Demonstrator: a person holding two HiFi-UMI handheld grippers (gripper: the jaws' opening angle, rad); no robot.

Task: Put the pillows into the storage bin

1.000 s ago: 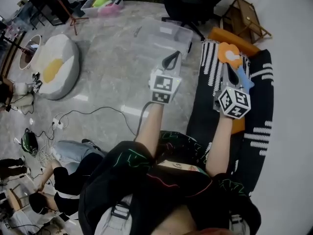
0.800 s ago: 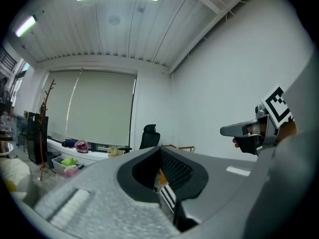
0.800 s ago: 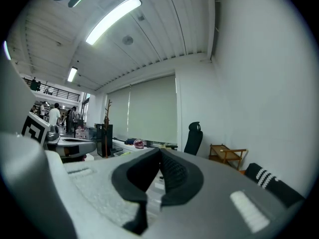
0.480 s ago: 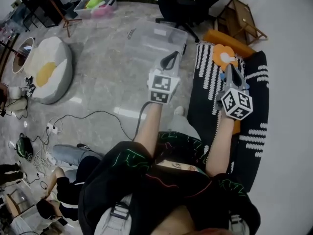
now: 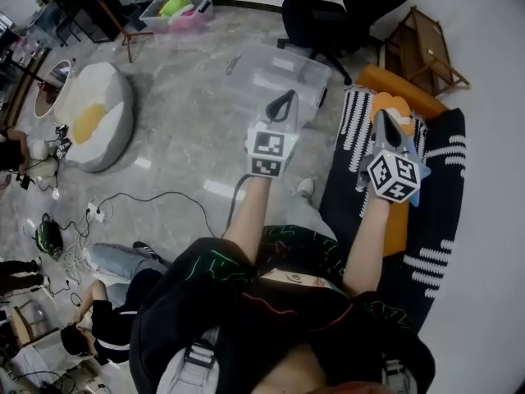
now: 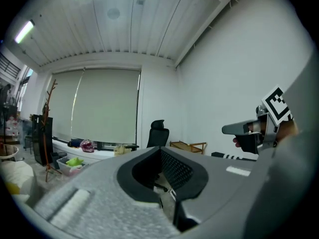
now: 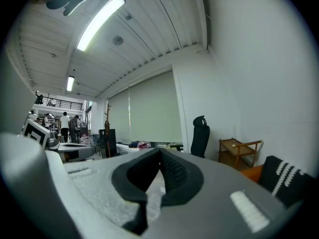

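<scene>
A clear plastic storage bin (image 5: pixel 283 72) stands on the floor beside a black sofa with white stripes (image 5: pixel 435 220). On the sofa lie an orange flower-shaped pillow (image 5: pixel 392 103), a blue pillow (image 5: pixel 416 175) and a long orange cushion (image 5: pixel 395 224). My left gripper (image 5: pixel 282 98) is shut and empty, hovering at the bin's near edge. My right gripper (image 5: pixel 386 120) is shut and empty too, held level over the flower pillow. Both gripper views look across the room with the pads together (image 6: pixel 172 168) (image 7: pixel 169 171); the right gripper (image 6: pixel 248 128) shows in the left gripper view.
A black office chair (image 5: pixel 336 11) and a wooden rack (image 5: pixel 431 48) stand beyond the bin. A fried-egg cushion (image 5: pixel 94 113) lies on the floor at left, with cables (image 5: pixel 164 195) and a seated person (image 5: pixel 107 302) nearer. Small bins (image 5: pixel 174 8) stand by the far wall.
Both grippers have moved forward, staying shut. The right one now reaches over the flower pillow, and the left one sits closer to the bin.
</scene>
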